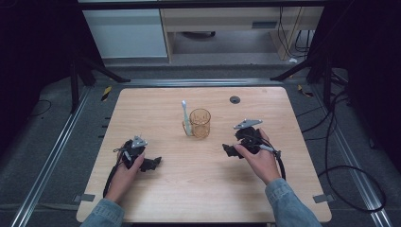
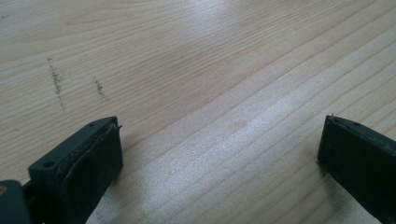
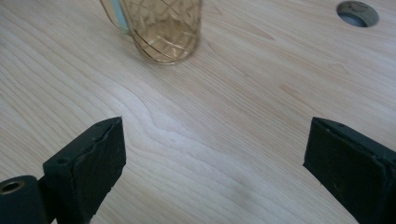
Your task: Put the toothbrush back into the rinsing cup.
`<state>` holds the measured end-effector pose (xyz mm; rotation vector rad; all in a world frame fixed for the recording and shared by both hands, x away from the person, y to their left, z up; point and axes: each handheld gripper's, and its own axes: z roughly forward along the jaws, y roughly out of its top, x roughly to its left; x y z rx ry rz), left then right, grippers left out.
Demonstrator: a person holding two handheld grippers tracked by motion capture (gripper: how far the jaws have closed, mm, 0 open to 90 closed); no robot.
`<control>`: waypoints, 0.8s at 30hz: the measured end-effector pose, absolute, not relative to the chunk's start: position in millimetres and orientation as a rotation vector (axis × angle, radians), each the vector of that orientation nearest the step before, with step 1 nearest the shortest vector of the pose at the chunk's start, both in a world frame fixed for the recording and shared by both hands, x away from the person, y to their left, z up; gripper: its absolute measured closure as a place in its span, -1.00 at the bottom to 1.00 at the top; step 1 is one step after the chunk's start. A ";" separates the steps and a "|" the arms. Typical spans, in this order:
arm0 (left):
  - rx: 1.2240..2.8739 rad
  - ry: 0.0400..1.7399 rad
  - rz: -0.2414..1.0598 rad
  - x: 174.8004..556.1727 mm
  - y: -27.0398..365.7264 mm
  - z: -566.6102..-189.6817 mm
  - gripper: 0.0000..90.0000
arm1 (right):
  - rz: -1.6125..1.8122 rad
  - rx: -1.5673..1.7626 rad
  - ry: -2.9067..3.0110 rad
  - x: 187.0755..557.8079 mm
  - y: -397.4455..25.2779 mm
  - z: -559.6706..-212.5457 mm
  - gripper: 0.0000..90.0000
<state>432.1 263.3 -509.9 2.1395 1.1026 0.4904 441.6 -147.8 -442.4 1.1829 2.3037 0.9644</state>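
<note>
An amber patterned glass cup [image 1: 200, 123] stands upright near the middle of the wooden table [image 1: 156, 189]. A white toothbrush [image 1: 185, 118] lies just left of it, head pointing away. My left gripper [image 1: 152, 164] rests low over the table's left front, open, with bare wood between its jaws [image 2: 219, 154]. My right gripper [image 1: 230, 150] is open too, to the right of the cup and a little nearer. In the right gripper view the cup [image 3: 163, 30] sits ahead and to the left of the gap [image 3: 215, 154], apart from both jaws.
A round cable hole [image 1: 235, 99] is set in the table near its far edge, and it shows as the cable hole [image 3: 357, 13] in the right gripper view. Metal rails and black cables run along the floor on both sides. White cabinets stand beyond the table.
</note>
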 end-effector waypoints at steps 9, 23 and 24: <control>2.139 1.104 0.491 432.0 263.2 -509.9 -1.00 | 0.923 1.280 2.230 438.9 -193.5 -448.8 -0.86; 2.137 1.107 0.490 431.8 263.0 -509.9 -1.00 | 0.827 1.344 2.225 436.5 -229.5 -473.1 -0.80; 2.137 1.108 0.489 431.7 263.0 -509.9 -1.00 | 0.818 1.339 2.224 436.8 -231.0 -474.5 -0.79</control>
